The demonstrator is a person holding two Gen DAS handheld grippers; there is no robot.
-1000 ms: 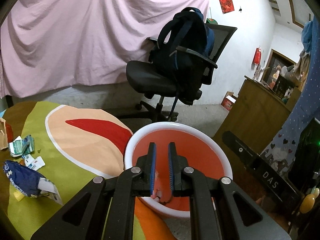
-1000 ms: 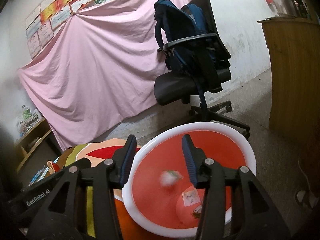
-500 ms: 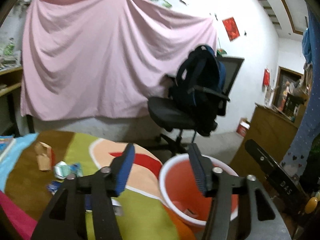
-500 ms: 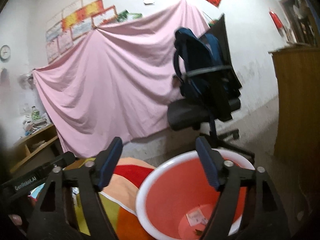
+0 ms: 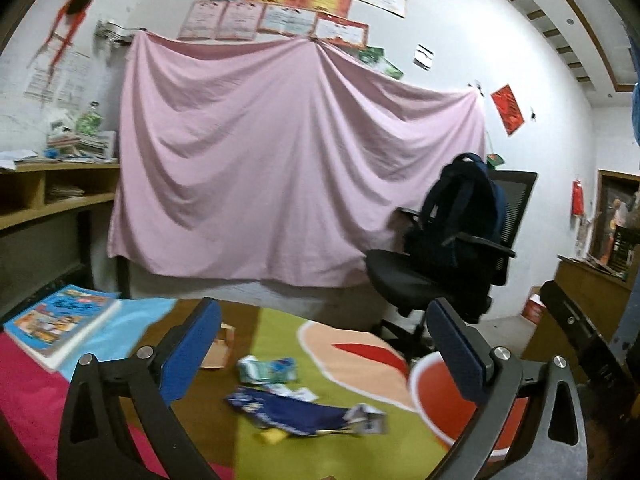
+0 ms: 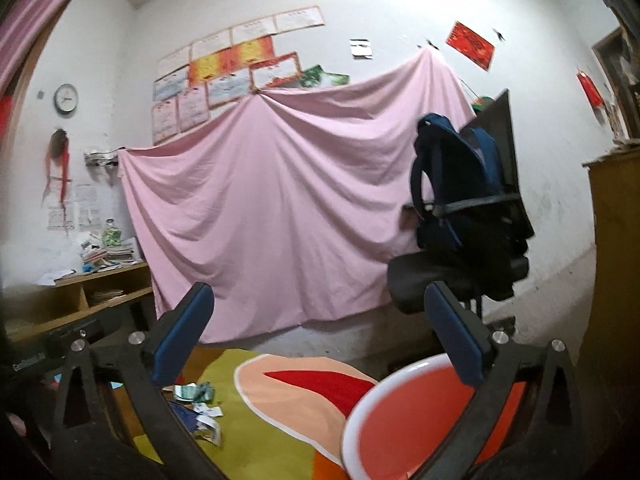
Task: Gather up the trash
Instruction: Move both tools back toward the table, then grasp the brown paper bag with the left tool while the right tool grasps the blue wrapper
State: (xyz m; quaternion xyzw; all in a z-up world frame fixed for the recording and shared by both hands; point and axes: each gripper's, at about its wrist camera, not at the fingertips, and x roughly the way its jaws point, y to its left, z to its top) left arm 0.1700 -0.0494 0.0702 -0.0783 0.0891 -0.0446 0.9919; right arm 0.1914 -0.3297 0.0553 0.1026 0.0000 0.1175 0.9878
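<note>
In the left wrist view my left gripper (image 5: 324, 344) points at the table, its jaws opening wide with nothing between them. Below it lie a blue wrapper (image 5: 288, 416), a green and white wrapper (image 5: 264, 370), small white scraps (image 5: 298, 394) and a brown cardboard piece (image 5: 218, 348). The red basin with a white rim (image 5: 436, 396) stands at the table's right end. My right gripper (image 6: 320, 328) is open and empty, level, above the basin (image 6: 408, 420). The same wrappers (image 6: 196, 394) show at its lower left.
A colourful cloth (image 5: 352, 356) covers the table. A book (image 5: 60, 324) lies at its left end. Behind the basin stands an office chair (image 5: 424, 276) with a dark backpack (image 5: 464, 208). A pink sheet (image 5: 280, 168) hangs on the wall, and a wooden cabinet (image 6: 616, 264) is at the right.
Both grippers opened from over the basin and rose. The left let go of a reddish scrap and swung left toward the trash on the table. The right one's scrap fell into the basin.
</note>
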